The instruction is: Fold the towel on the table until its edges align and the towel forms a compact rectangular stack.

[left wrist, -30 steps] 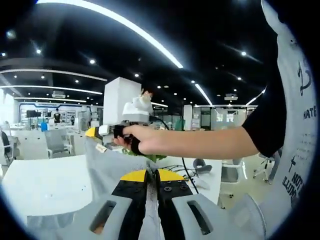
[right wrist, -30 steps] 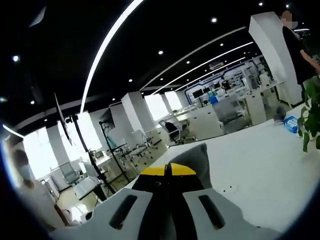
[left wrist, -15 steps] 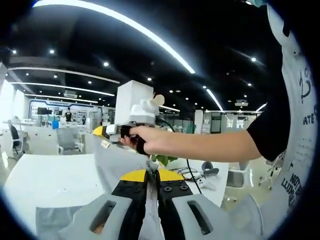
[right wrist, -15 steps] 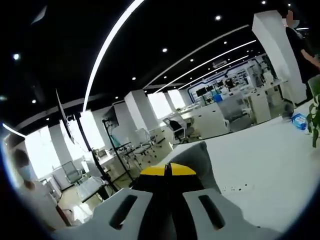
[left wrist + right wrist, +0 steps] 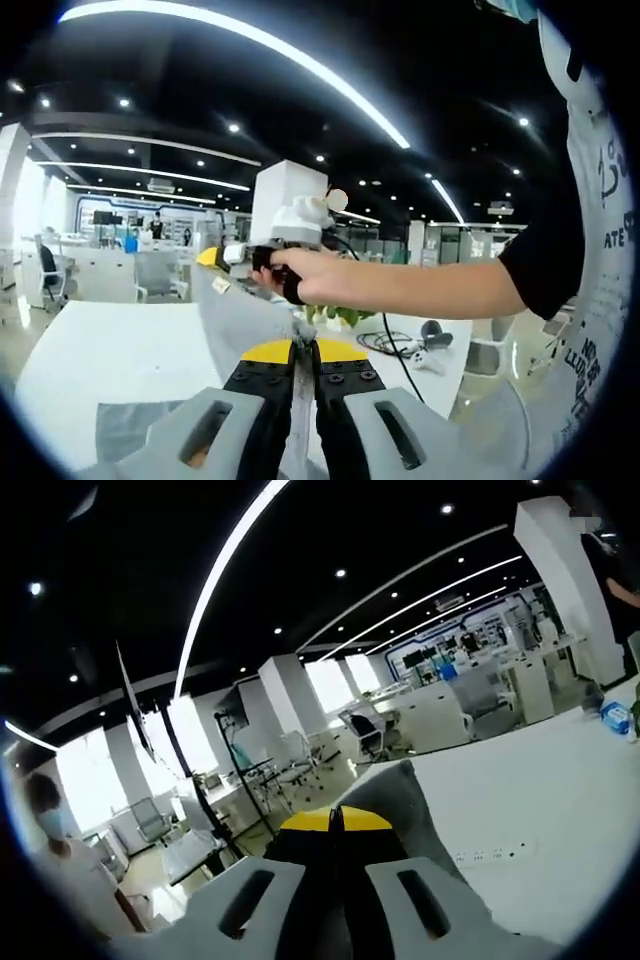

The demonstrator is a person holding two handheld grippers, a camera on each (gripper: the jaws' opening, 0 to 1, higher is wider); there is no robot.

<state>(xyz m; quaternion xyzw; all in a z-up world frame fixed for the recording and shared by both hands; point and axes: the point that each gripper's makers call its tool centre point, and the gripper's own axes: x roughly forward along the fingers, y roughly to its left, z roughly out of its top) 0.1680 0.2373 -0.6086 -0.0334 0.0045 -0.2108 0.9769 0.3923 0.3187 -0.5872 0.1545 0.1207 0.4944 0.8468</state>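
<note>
A grey towel [image 5: 245, 318] hangs stretched in the air between both grippers above the white table [image 5: 110, 345]. My left gripper [image 5: 303, 348] is shut on one edge of it, the cloth pinched between the yellow-tipped jaws. In the left gripper view the right gripper [image 5: 225, 257] comes in held by a hand, shut on the towel's far corner with a small label. In the right gripper view my right gripper [image 5: 337, 818] is shut, with a grey towel fold [image 5: 400, 798] rising just past its jaws. A lower part of the towel [image 5: 135, 428] lies on the table.
A person's arm [image 5: 420, 288] and white printed shirt [image 5: 590, 250] take up the right of the left gripper view. A green plant [image 5: 335, 316], cables and a white object sit on the table behind the towel. Office desks and chairs stand far off; a person [image 5: 60, 870] stands at left.
Both views have shifted slightly with the hands lifting. The towel stays stretched between the two shut grippers, and more of the table shows under it.
</note>
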